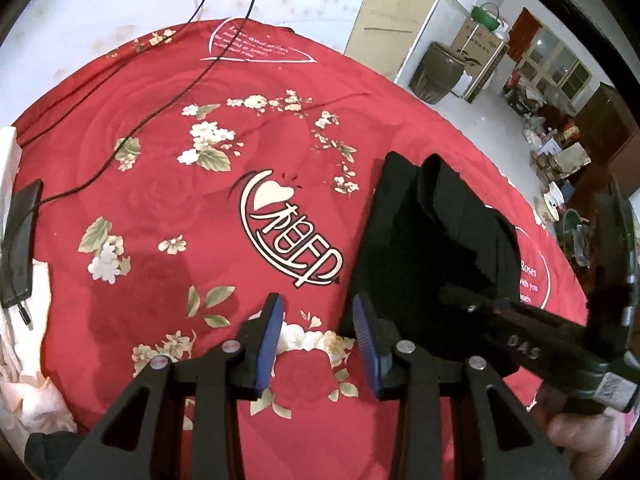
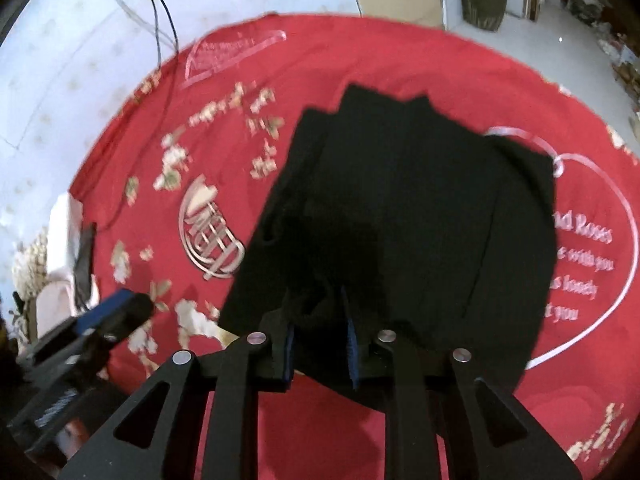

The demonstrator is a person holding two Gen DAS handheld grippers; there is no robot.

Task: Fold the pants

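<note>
Bedspread (image 1: 160, 208) print reads "Roses", "with you"; right claw (image 2: 320, 334) pinches black pants (image 2: 420, 208).

Your bed (image 1: 168, 208) wears a red floral cover; on it lie the folded black pants (image 1: 420, 240), a cable (image 1: 168, 108) and a dark phone (image 1: 18, 248).

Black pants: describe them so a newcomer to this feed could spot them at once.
Start at the red flowered bedspread that fills both views. Right of its white heart logo lies a dark folded bundle, the pants, one edge pinched in the right gripper. It is the only plain black cloth on the patterned red.
</note>
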